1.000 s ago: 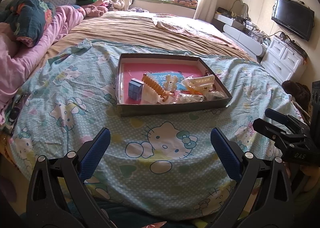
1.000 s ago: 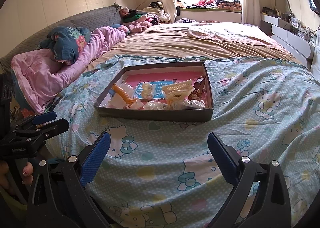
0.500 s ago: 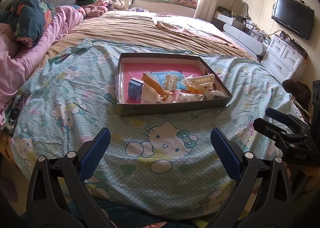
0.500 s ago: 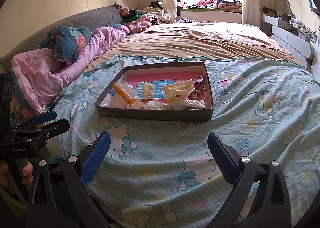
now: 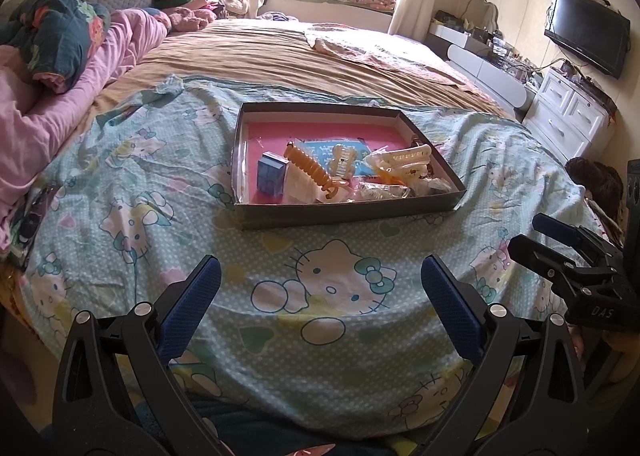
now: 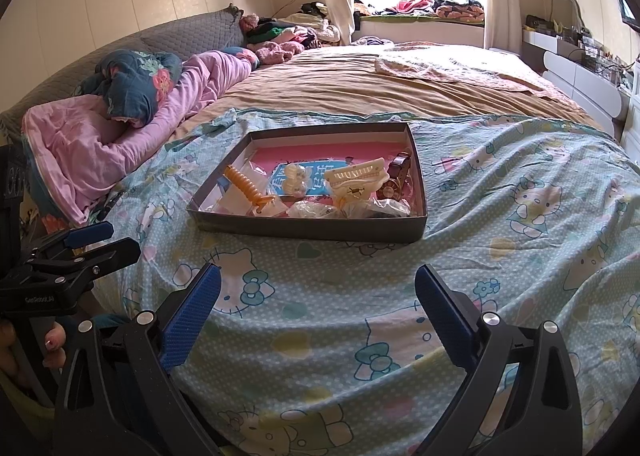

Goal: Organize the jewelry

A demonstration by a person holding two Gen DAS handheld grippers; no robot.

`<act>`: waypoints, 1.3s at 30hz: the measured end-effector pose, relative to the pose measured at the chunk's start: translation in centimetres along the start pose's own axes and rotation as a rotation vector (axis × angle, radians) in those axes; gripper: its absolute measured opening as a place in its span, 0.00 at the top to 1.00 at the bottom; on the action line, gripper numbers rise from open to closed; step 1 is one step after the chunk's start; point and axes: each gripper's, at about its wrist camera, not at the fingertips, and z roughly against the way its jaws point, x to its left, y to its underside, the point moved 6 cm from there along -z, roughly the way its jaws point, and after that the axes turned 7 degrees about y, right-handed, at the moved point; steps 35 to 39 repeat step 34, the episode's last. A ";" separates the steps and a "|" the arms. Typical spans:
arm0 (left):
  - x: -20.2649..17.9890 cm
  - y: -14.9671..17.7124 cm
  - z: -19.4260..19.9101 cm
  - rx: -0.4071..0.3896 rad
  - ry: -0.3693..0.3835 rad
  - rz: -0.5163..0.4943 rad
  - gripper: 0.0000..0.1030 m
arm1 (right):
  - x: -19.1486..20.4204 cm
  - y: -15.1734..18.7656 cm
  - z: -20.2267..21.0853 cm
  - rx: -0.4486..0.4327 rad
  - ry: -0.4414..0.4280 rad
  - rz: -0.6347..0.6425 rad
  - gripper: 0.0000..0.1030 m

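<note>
Since the earlier frames almost nothing had moved: both views had only drifted slightly, and the shallow grey box (image 5: 348, 212) stayed at the centre of each frame on the Hello Kitty sheet (image 5: 320, 288). The left gripper (image 5: 320, 288) and right gripper (image 6: 316, 296) hovered low in their frames, jaws spread wide and holding nothing. Inside the box lay an orange spiral hair tie (image 5: 310, 168), a blue cube (image 5: 272, 174), cream hair claws (image 5: 404, 160) and a wristwatch (image 6: 398, 172). "DAS" read on the right gripper's body at the left view's right edge; "GenRobot.AI" showed at the right view's left edge.
</note>
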 end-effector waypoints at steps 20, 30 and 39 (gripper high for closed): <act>2.5 0.6 -2.1 0.052 -0.042 0.069 0.09 | -6.6 -0.5 -1.9 0.013 0.139 -0.078 0.06; 19.0 -3.4 -8.7 0.168 -0.396 0.364 0.09 | -24.2 -2.0 -8.9 0.077 0.505 -0.210 0.05; 24.7 -6.0 -11.0 0.127 -0.511 0.396 0.09 | -32.0 -2.3 -12.6 0.146 0.635 -0.270 0.05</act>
